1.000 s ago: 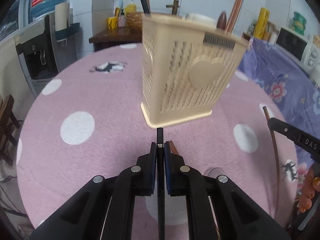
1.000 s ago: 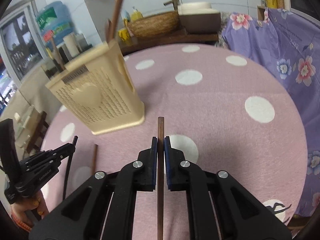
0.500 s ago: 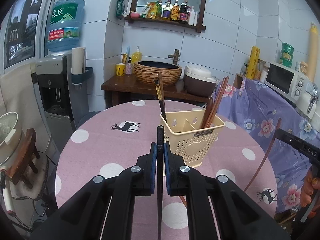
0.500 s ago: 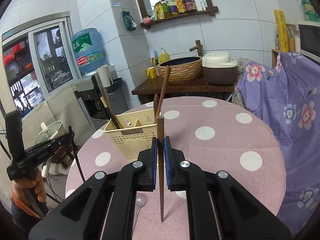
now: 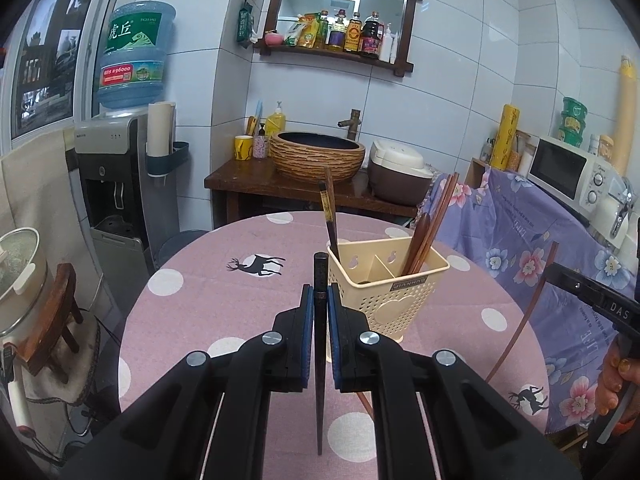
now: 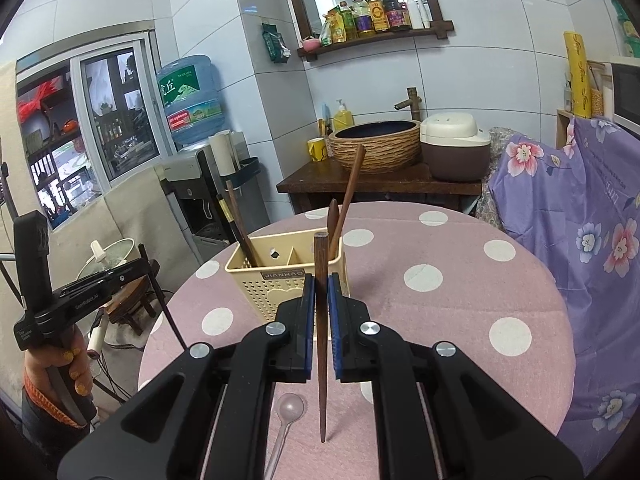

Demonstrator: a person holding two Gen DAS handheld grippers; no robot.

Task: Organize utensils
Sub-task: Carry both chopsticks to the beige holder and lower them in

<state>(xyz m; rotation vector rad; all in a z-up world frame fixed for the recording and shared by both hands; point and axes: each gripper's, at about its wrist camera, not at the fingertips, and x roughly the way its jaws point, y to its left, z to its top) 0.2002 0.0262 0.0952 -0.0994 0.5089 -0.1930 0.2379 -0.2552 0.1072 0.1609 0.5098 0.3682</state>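
done: several chopsticks in caddy (image 5: 386, 280) | left tongs (image 5: 320, 312) clamped on black chopstick (image 5: 320, 340) | right tongs (image 6: 320, 304) clamped on brown chopstick (image 6: 321, 340) | left: both chopsticks, clear spoon (image 6: 290, 410) on tabletop (image 6: 460, 312)

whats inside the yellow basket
The basket holds dark chopsticks at one end, and brown chopsticks and a wooden spoon at the other. Their lower ends are hidden.

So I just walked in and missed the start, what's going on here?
A person is sorting utensils with a handheld gripper in each hand. The left gripper is shut on a black chopstick, the right gripper on a brown chopstick, both held above the table. The cream holder already has several utensils in it. A clear spoon lies on the table.
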